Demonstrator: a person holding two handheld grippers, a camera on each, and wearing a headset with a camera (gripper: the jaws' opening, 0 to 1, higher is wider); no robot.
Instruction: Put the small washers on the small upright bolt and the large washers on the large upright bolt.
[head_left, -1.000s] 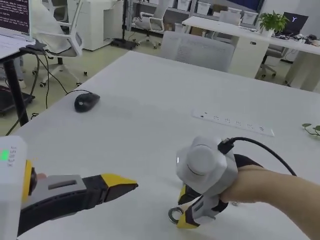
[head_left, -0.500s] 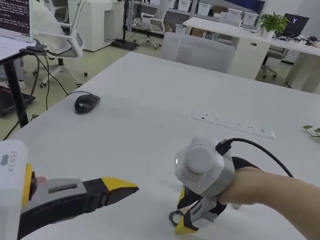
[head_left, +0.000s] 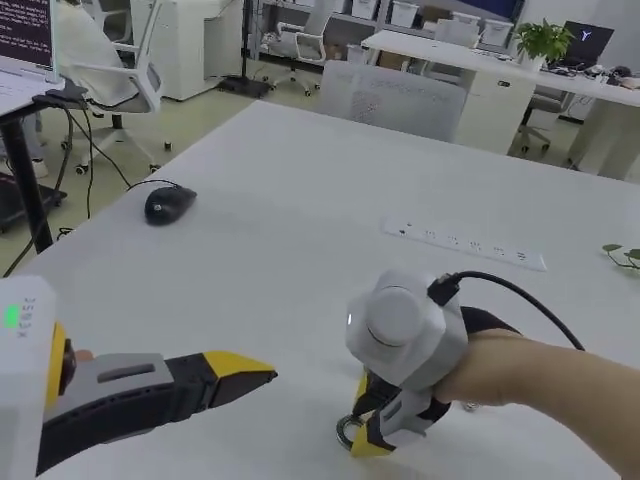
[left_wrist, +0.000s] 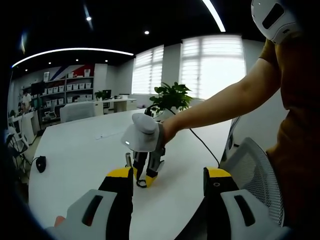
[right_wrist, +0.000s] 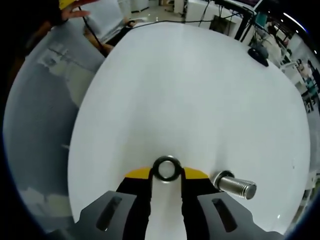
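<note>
My right gripper (head_left: 372, 440) is held low over the white table (head_left: 300, 230), shut on a metal washer (head_left: 347, 432) that stands on edge between its yellow tips. In the right gripper view the washer (right_wrist: 166, 168) is a ring pinched at the jaw tips (right_wrist: 166, 172). A threaded upright bolt (right_wrist: 235, 186) stands on the table just to the right of them. My left gripper (head_left: 245, 372) hovers at the lower left. It is open (left_wrist: 168, 176) with nothing between its jaws, and faces the right gripper (left_wrist: 145, 145) and its washer (left_wrist: 141, 183).
A black mouse (head_left: 165, 205) lies at the far left of the table and a white power strip (head_left: 465, 245) at the back right. Plant leaves (head_left: 625, 257) reach in at the right edge. A mesh chair (left_wrist: 260, 170) stands at the near table edge.
Almost nothing differs: the right gripper stays low over the table with the washer in its tips, and the left gripper keeps its place. The head camera has shifted slightly.
</note>
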